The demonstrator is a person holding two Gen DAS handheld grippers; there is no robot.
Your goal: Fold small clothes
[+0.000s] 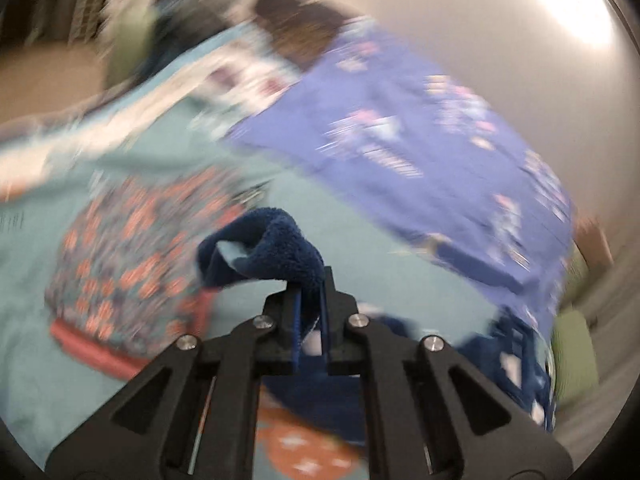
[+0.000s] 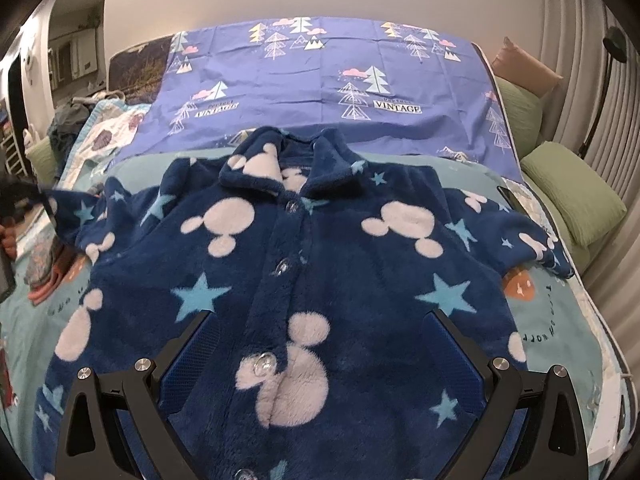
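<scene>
Left gripper point(image 1: 310, 280) is clamped tight on a fold of dark navy fleece, the cuff end of a sleeve point(image 1: 264, 248), which bunches up over its black fingertips and hangs between them. That view is badly motion-blurred. Beyond the pinched fabric lies a pale teal bed sheet point(image 1: 140, 152), with a folded garment printed in coral and blue point(image 1: 128, 248) to the left and a purple-blue pillowcase with tree prints point(image 1: 400, 120) further off to the right.

Right gripper point(image 2: 320, 320) stands wide open, its two blue-padded fingers point(image 2: 452, 360) spread above the lower front of a child's navy fleece jacket with white mouse-head shapes and light blue stars point(image 2: 320, 240). Whether the pads touch the fleece cannot be told; nothing is pinched between them. The jacket lies face up on the bed, buttoned down the middle with clear buttons point(image 2: 262, 364), collar point(image 2: 280, 160) pointing away toward the pillowcase point(image 2: 320, 72). Its sleeve on the right of the picture point(image 2: 532, 240) lies spread flat, while the sleeve on the left point(image 2: 80, 208) is lifted at its end, where a dark blurred shape at the frame edge meets it. Green pillows point(image 2: 572, 192) sit along the right side of the bed.
</scene>
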